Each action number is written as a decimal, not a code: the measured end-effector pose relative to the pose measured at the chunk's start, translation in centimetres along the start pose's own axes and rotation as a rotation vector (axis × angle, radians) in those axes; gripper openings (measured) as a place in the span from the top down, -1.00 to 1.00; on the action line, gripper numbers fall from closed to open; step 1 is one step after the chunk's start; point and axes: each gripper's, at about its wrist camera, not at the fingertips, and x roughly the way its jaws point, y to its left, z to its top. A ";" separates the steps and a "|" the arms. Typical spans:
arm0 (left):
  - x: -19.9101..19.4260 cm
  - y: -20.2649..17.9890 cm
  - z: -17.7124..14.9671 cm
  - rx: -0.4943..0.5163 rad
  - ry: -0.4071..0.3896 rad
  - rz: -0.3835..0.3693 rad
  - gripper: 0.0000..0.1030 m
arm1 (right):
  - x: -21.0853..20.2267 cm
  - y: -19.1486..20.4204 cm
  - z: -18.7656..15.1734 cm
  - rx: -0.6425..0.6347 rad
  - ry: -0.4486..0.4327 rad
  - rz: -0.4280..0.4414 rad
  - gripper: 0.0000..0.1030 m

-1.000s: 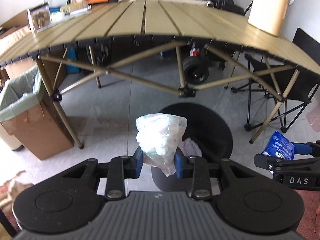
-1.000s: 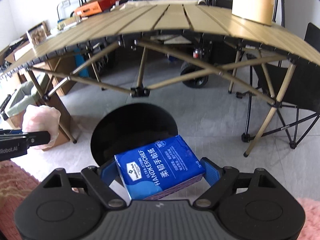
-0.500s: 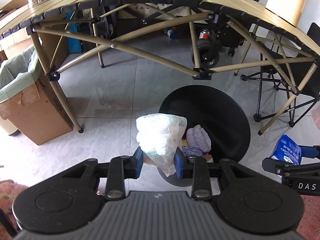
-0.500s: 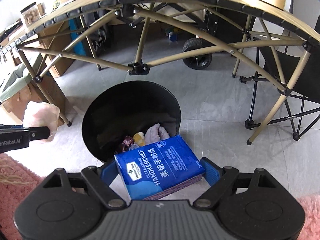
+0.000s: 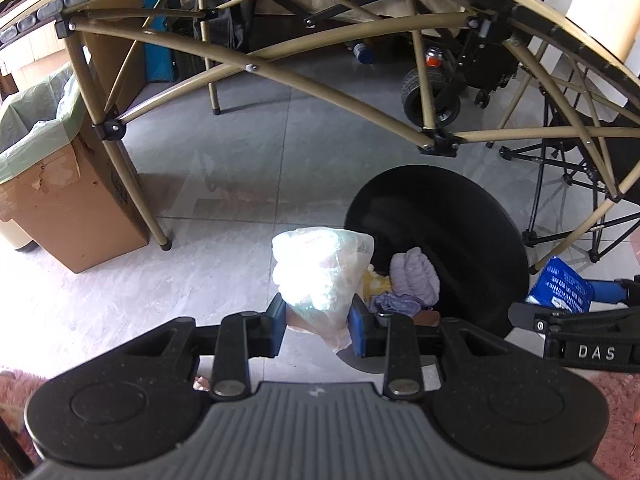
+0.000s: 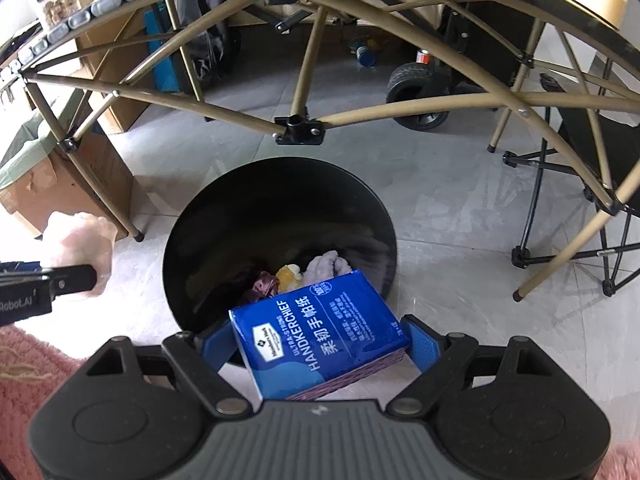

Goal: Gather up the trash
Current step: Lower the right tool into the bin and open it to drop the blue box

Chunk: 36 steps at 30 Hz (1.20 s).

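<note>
Now the left claw (image 5: 319, 330) squeezes a crinkly clear bag (image 5: 322, 276); the right claw (image 6: 318, 346) grips a blue tissue pack (image 6: 320, 342). Soft scraps sit in the black bin (image 6: 224, 216).

Folding table (image 5: 304, 80) overhead, lined cardboard box (image 5: 60, 184) left, black wheel (image 6: 416, 88) behind, folding chair (image 6: 592, 184) right, pink rug (image 6: 24, 364) near.

Glossy plastic bin (image 6: 372, 216) (crinkly bag (image 5: 320, 272))

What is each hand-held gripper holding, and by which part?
The left hand-held gripper pinches a crumpled clear plastic bag near its lower end. The right hand-held gripper clamps a blue handkerchief pack across its two side edges.
</note>
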 end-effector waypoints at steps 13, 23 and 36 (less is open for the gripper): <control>1.1 1.6 0.2 -0.033 0.025 0.020 0.38 | 2.7 2.2 2.9 -0.031 0.022 0.008 -0.67; 1.2 1.7 0.2 -0.041 0.028 0.020 0.38 | 4.1 3.3 4.4 -0.033 0.014 -0.006 -0.67; 1.3 1.8 0.1 -0.042 0.030 0.020 0.38 | 5.1 2.3 5.1 0.028 0.032 -0.010 -1.00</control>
